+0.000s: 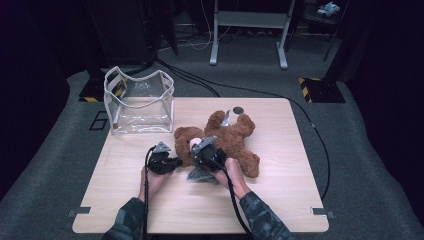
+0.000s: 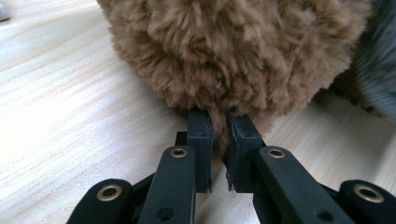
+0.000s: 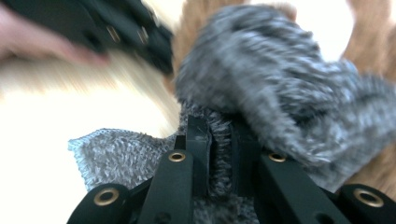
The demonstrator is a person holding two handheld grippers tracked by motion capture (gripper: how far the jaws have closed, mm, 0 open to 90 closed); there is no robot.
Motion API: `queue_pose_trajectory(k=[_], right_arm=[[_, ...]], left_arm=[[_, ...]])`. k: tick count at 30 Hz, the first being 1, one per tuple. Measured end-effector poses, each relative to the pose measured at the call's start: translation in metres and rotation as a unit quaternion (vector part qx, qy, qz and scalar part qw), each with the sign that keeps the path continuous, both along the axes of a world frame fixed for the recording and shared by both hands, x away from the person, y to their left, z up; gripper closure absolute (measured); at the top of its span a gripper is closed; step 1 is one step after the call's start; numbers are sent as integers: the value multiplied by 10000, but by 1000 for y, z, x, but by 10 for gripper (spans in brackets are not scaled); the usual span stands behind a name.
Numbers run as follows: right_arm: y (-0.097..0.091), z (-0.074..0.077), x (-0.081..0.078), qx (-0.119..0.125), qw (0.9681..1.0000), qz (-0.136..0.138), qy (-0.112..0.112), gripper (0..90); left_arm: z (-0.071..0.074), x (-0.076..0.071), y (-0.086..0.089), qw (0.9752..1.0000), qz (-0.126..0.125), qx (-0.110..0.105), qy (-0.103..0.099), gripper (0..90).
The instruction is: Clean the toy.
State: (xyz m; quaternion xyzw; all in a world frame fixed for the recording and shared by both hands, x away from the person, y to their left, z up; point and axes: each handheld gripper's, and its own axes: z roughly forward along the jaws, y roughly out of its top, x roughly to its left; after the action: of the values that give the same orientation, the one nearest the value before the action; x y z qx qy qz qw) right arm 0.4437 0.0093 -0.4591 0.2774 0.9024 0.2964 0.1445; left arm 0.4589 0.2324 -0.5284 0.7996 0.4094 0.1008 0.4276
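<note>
Brown plush teddy bear (image 1: 227, 140) sprawled near the middle of the pale wooden table (image 1: 280, 200), head toward the left, one leg reaching toward the near right. Left gripper (image 1: 175, 161) low at the bear's head, jaws narrowed on a tuft of brown fur, seen close in the left gripper view (image 2: 219, 140) with pile pinched between the black pads. Right gripper (image 1: 202, 159) just beside it, over the bear's chest, jaws nearly closed on a fold of grey knitted fabric (image 3: 280, 93), apparently a small garment or scarf; a corner of the same grey cloth (image 1: 200, 175) spilling onto the table at the near side. Right gripper view blurred, so edge of the fabric hard to trace. Clear plastic pouch with white trim (image 1: 140, 102) standing open at the far left corner, well apart from the bear. Small dark round object (image 1: 238, 110) lying beyond the bear's far paw.

Likely step in hand: working the grey cloth around or off the bear while anchoring the head. Best done with the left grip held firm and still on the fur, the right drawing the fabric slowly along the body rather than upward, keeping the knit from snagging on an arm and the bear from sliding across the smooth wood.
</note>
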Motion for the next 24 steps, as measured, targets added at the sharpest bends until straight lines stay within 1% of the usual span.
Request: queue_pose_trajectory(k=[1,2,4,7,10,11,12,15,18,19,21,22,23,24], right_arm=[[-3,-5,1,31,9999,-129,75,811],[-7,-8,1,-51,9998,-132,114,811],[-19,-16,0,-93,9993,-295,203,813],[-37,-17,-4,-66,9987,-416,277,814],[-50,-14,-9,-33,9982,-533,270,813],[-54,-12,-10,-52,9979,-575,298,813],[-59,-10,-11,-21,9977,-619,288,813],[-72,1,-15,35,9971,-735,203,812],[-84,16,-16,232,9960,-866,5,811],[-87,24,-14,367,9950,-929,-91,810],[-85,36,-10,484,9941,-940,-249,809],[-81,41,-7,528,9943,-872,-317,808],[-75,46,-2,595,9942,-810,-382,808],[-68,51,2,599,9944,-761,-413,807]], left_arm=[[0,0,0,10000,-10,-3,-14,813],[0,0,0,10000,-11,2,-17,813],[0,0,0,10000,-3,4,-3,814],[0,0,0,10000,-10,15,-12,813],[0,0,0,10000,-7,0,0,813],[0,0,0,10000,-3,-2,-2,813],[0,0,1,10000,-22,4,12,813],[0,0,0,10000,-17,-6,0,813],[0,0,1,10000,-47,23,-21,812],[0,0,1,10000,-50,22,-24,813],[0,0,0,10000,-42,10,-14,812],[0,0,0,10000,-53,14,-12,812],[0,0,0,10000,-57,13,-14,811],[0,1,0,10000,-56,12,-12,811]])
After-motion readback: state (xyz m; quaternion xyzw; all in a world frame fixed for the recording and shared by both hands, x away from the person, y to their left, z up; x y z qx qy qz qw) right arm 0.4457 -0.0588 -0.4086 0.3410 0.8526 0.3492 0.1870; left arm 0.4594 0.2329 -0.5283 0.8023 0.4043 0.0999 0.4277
